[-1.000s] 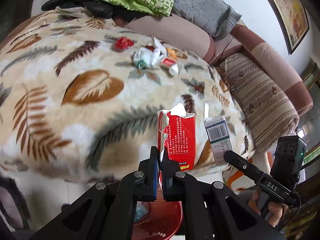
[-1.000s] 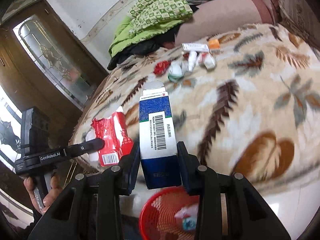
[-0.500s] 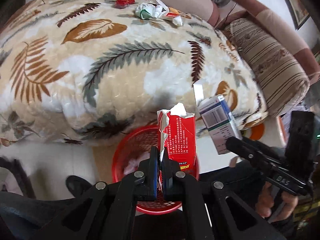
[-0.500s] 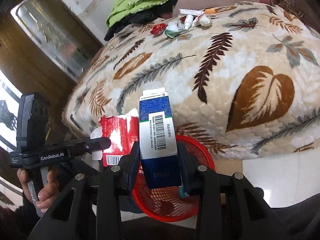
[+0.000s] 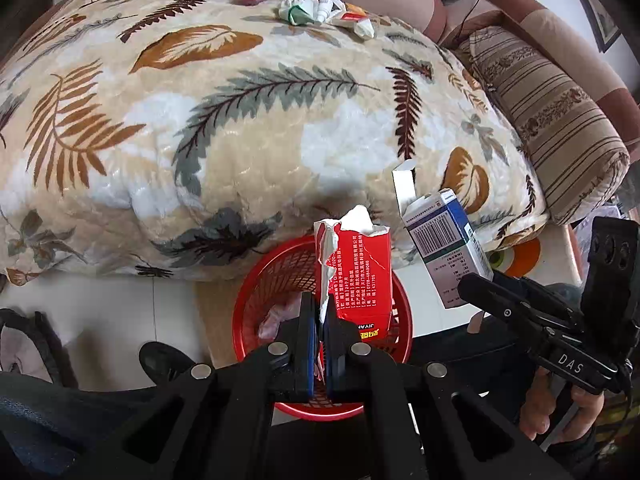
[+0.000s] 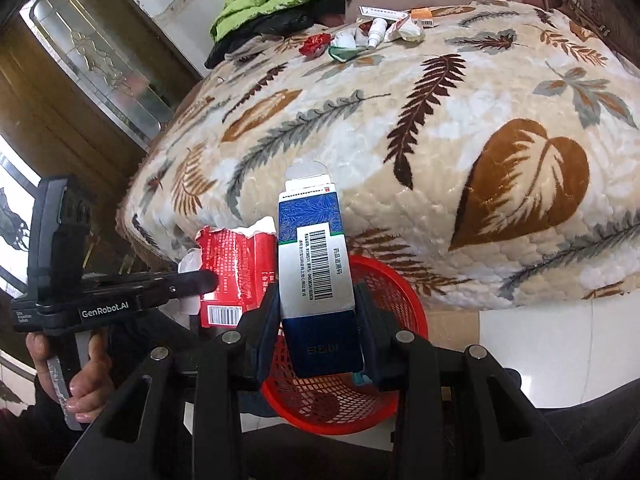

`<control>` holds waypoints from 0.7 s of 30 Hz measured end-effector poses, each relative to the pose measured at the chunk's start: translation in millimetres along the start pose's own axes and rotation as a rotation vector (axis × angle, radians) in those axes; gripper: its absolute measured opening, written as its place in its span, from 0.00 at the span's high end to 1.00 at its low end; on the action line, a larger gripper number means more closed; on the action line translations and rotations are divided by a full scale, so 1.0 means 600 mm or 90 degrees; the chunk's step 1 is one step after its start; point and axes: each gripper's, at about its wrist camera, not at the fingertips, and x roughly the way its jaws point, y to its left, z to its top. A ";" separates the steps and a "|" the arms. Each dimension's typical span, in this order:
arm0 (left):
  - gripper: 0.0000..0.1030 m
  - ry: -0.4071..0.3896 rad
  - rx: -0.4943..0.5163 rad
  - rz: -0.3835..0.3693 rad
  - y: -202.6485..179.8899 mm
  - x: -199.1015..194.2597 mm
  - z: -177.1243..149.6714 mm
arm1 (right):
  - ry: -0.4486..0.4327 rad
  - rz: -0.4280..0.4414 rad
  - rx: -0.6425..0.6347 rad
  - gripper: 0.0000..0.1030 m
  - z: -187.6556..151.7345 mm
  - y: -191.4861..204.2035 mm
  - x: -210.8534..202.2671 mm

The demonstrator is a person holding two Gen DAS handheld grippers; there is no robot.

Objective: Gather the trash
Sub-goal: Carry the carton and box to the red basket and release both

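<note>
Both grippers are now sitting lower over the red basket (image 6: 384, 280) than a half-second back, more of its rim showing under the cartons. You're keeping them off the leaf-print blanket (image 5: 240, 120), near its front edge, so both drops land inside. Your right gripper (image 6: 318, 336) is clamping the blue-and-white box (image 6: 316, 272) upright above it. Your left gripper (image 5: 319, 332) is pinching the torn red carton (image 5: 360, 276) by its edge, jaws nearly closed. More trash (image 5: 324, 12) is waiting at the blanket's far side.

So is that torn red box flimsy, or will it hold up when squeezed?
Probably flimsy: the torn red box is squashed nearly flat between the left gripper jaws. Its ragged open top suggests thin, light card. Released, it would likely drop into the red basket below.
</note>
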 end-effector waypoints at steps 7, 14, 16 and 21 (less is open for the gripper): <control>0.99 0.004 0.022 0.017 -0.011 0.005 -0.005 | 0.012 -0.018 -0.011 0.66 -0.004 0.002 0.007; 0.99 0.018 0.036 0.019 -0.018 0.015 -0.007 | 0.017 -0.029 -0.016 0.66 -0.006 0.004 0.010; 0.99 0.023 0.039 0.022 -0.019 0.017 -0.008 | 0.019 -0.033 -0.020 0.66 -0.007 0.006 0.012; 0.99 0.027 0.043 0.027 -0.020 0.021 -0.008 | 0.026 -0.043 -0.030 0.66 -0.010 0.010 0.016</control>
